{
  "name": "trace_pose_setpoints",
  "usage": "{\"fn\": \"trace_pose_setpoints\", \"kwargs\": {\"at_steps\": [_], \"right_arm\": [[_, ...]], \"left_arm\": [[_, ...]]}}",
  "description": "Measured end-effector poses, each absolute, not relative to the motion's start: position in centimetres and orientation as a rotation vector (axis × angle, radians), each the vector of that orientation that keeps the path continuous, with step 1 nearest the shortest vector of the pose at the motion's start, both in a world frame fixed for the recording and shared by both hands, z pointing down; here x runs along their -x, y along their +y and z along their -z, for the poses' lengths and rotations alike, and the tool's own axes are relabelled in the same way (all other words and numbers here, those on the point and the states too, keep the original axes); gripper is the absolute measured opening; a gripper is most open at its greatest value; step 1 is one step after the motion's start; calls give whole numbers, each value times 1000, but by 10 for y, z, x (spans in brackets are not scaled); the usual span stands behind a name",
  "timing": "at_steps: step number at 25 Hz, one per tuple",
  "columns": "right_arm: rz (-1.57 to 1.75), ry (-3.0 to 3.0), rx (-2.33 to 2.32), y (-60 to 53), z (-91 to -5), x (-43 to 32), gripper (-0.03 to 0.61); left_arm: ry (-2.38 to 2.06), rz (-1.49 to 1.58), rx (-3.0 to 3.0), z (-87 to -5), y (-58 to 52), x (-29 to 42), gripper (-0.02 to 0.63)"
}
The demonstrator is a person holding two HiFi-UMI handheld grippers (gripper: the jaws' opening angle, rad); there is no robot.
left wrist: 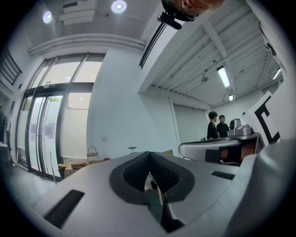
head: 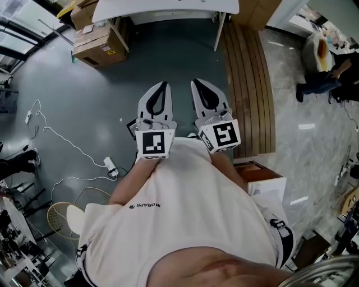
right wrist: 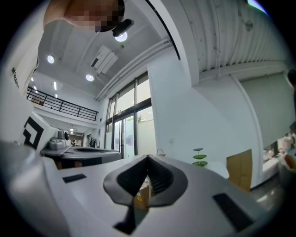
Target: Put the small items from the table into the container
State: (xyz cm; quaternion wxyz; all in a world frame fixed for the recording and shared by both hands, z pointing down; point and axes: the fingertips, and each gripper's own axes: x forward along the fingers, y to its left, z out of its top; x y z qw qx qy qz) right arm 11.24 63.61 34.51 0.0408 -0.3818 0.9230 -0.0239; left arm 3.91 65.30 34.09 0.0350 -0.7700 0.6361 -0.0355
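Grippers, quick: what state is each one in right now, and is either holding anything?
Left gripper: closed, nothing between the jaws.
Right gripper: closed, nothing between the jaws.

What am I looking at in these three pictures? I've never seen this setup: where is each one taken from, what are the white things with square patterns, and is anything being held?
There is no robot. A person in a white T-shirt holds a hand-operated gripper in each hand. The head view comes from a camera on the person's head looking steeply down, so you see the left gripper and right gripper held side by side in front of the chest. The patterned cubes are part of the grippers.

The other two pictures come from cameras riding on each gripper and looking along its jaws into the room. In both, the jaws are together with nothing between them.

Below is a dark floor, with cardboard boxes and the edge of a white table ahead. No small items or container are visible yet.
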Motion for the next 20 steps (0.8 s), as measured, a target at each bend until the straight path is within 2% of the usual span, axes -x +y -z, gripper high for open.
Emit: {"fn": "trace_pose_setpoints", "kwargs": {"at_steps": [11,20], "right_arm": [[119,2814,1207,623,-363,-129,5],[71,2820,1263,570,-370,-116,5]], "left_arm": [[1962,163,2392,-362,643,-55,5],[1922,113,2450,-373,588,-49,5]]}}
